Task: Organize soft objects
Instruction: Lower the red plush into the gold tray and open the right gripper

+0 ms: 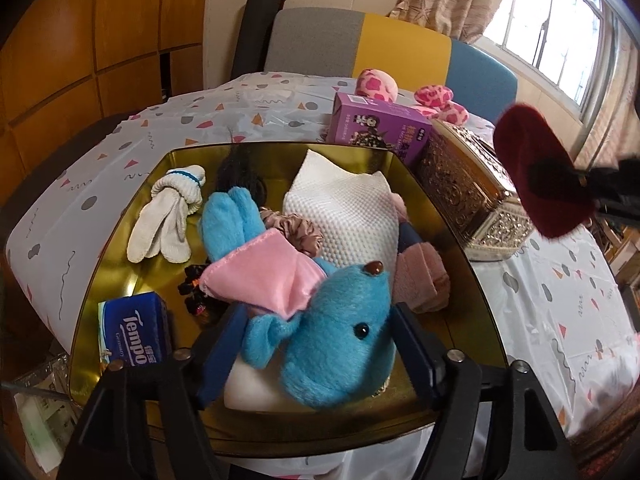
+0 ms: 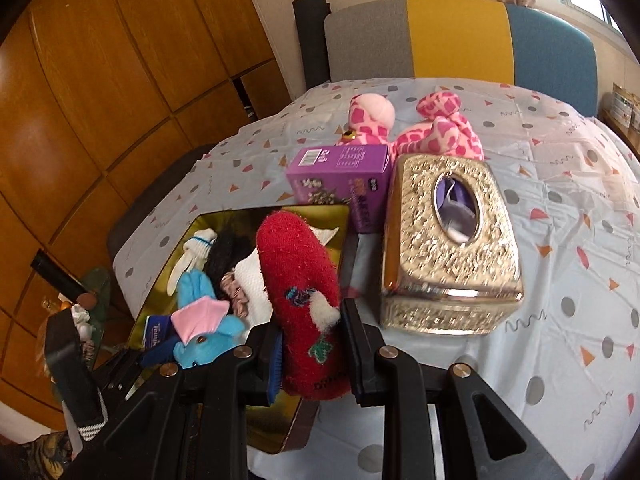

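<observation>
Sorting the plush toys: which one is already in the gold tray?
The blue plush toy with the pink ear lies in the gold tray. The pink spotted plush toy is out on the tablecloth, behind the purple box.

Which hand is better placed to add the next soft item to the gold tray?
Right: the right gripper already clamps the red sock near the gold tray; the left gripper stands open around the blue plush.

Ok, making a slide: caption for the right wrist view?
Right tongs grip a red sock beside the gold tray of soft items.
</observation>
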`<state>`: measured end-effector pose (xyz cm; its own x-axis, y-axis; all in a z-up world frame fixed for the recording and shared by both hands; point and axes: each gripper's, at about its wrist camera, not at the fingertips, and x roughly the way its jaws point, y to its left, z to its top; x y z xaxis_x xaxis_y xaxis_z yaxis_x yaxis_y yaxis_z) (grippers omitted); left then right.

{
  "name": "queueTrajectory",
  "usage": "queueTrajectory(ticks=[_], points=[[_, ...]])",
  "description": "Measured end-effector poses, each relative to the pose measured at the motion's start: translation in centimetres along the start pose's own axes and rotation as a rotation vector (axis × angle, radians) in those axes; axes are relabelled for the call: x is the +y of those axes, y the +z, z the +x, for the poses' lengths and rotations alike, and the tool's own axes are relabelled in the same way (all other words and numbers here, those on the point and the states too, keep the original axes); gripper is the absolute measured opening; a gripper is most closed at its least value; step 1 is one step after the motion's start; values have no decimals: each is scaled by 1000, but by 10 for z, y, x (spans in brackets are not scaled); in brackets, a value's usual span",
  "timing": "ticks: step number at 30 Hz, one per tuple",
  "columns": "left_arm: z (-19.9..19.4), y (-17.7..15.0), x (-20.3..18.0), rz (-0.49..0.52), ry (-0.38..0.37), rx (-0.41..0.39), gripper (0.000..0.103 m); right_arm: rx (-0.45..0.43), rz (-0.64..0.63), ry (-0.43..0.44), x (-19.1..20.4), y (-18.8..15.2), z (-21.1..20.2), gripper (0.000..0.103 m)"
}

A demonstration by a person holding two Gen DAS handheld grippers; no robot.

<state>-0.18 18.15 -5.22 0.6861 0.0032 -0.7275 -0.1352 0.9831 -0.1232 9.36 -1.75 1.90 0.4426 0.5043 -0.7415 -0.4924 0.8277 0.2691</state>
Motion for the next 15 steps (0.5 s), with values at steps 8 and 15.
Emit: queueTrajectory(ticks=[8,15], points=[[-8,7,15,-54,29,-44,89,62,8,42,13,-24,13,25],[-15,11,28,-81,86,-61,98,135,16,65,31,-43,37,25]])
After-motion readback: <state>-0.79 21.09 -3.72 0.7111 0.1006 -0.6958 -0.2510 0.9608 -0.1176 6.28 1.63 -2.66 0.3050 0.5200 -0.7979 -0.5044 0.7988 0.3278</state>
